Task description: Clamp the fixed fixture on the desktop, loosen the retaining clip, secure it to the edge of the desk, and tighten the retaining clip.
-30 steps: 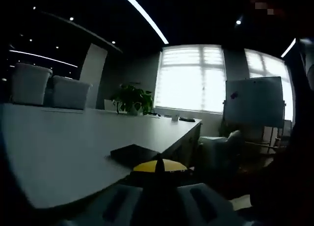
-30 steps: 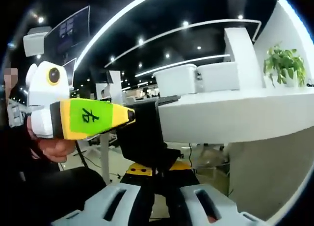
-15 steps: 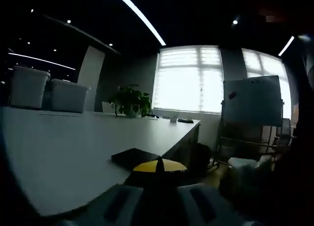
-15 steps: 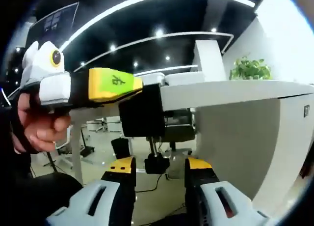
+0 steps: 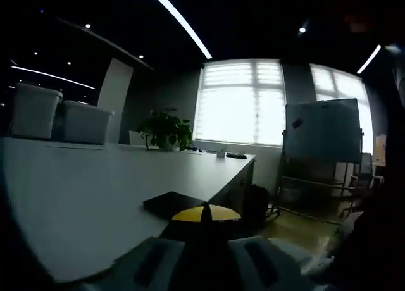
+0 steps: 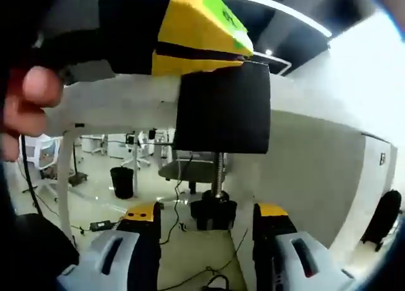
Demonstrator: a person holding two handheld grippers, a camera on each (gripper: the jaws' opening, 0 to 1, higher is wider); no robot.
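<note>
Left tongs (image 6: 202, 35) grasp clamp (image 6: 221, 107) on desk (image 6: 114, 101); right tongs (image 6: 205, 224) released around knob (image 6: 214, 212).

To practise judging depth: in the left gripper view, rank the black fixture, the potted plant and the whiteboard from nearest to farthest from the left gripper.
1. Black fixture, on the desk just ahead of the left gripper.
2. Potted plant, far along the desk.
3. Whiteboard, beyond the desk, right, by the windows.

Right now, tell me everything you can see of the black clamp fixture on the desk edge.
The black clamp fixture is a matte, boxy bracket hooked over the edge of the white desk. A threaded metal screw runs down from its underside to a black knob, which sits between the open yellow-tipped jaws of the right gripper. The left gripper grips its top. In the left gripper view, its flat top lies on the desktop.
</note>
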